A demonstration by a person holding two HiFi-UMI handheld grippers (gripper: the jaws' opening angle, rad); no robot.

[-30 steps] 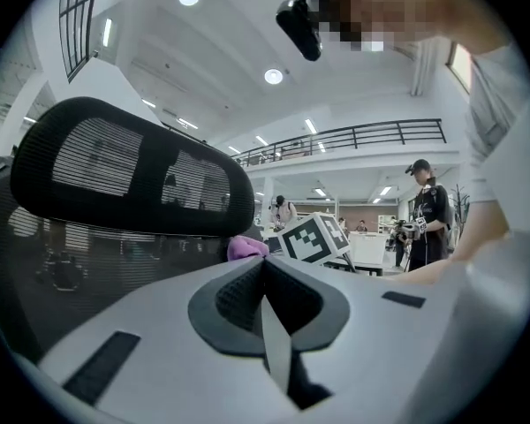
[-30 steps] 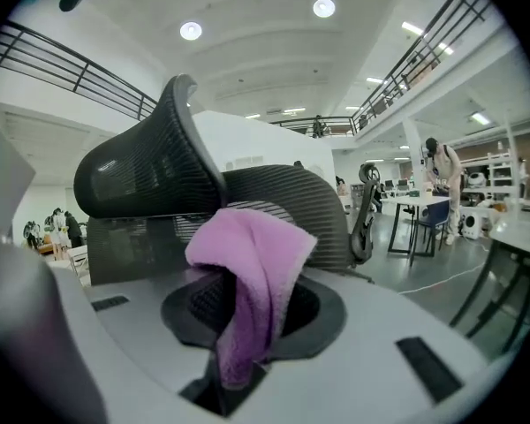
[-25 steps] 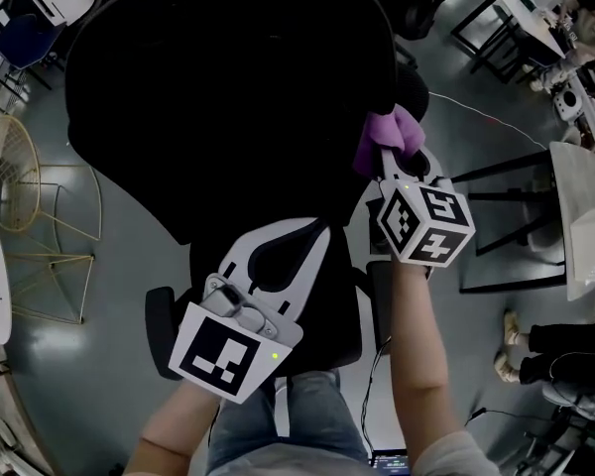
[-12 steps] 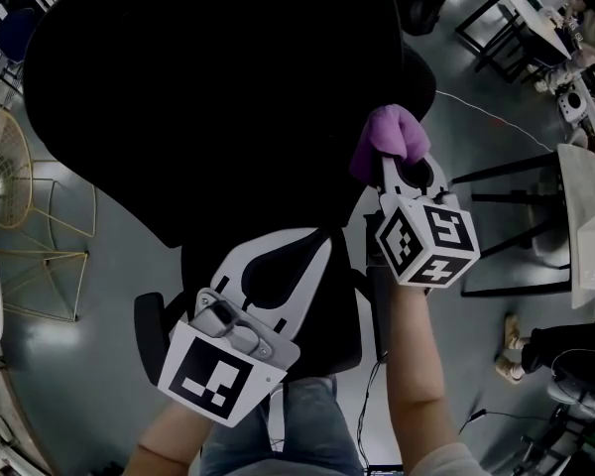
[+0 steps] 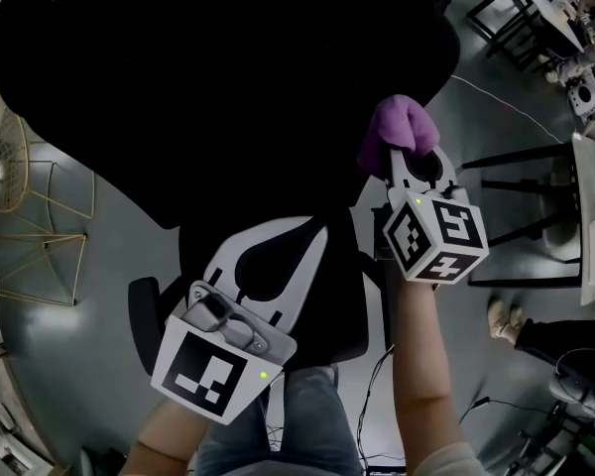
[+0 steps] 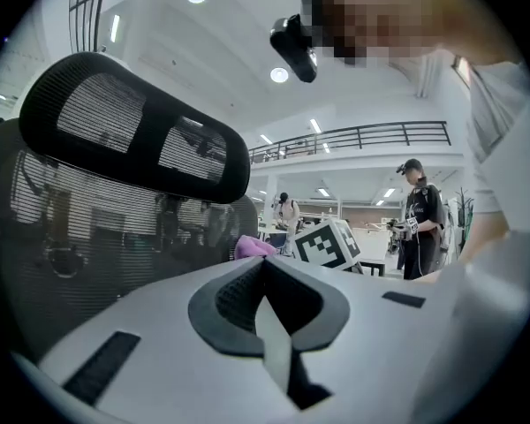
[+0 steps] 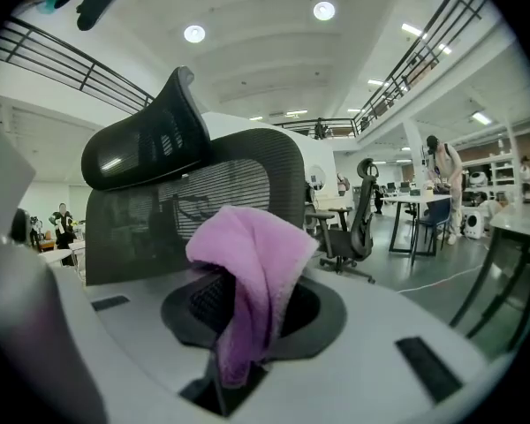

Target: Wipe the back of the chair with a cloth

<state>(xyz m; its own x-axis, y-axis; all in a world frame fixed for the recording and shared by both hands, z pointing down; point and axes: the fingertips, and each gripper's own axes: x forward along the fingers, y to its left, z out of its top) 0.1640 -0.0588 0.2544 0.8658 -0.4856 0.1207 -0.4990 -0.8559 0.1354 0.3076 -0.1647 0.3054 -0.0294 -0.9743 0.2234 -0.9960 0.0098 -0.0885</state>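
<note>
So far: wiping looks barely under way; most of the backrest is likely left.
Left gripper (image 5: 315, 234): lower centre, jaws together, empty.
Chair back (image 5: 228, 87): black mesh, fills the upper frame.
Purple cloth (image 5: 401, 127): right of centre at the backrest's edge, pinched by the right gripper (image 5: 390, 155).
Around: wire chair (image 5: 20, 198) far left, table frame (image 5: 521, 178) far right; neither obstructs.

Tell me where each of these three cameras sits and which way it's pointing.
Head view: on the person's head, looking steeply down at the chair back; both forearms, left gripper and right gripper show.
Left gripper view: rides the left gripper, along its shut, empty jaws toward the headrest.
Right gripper view: rides the right gripper, along jaws clamped on the purple cloth, toward the chair back.
Shared: all three show cloth and chair.
</note>
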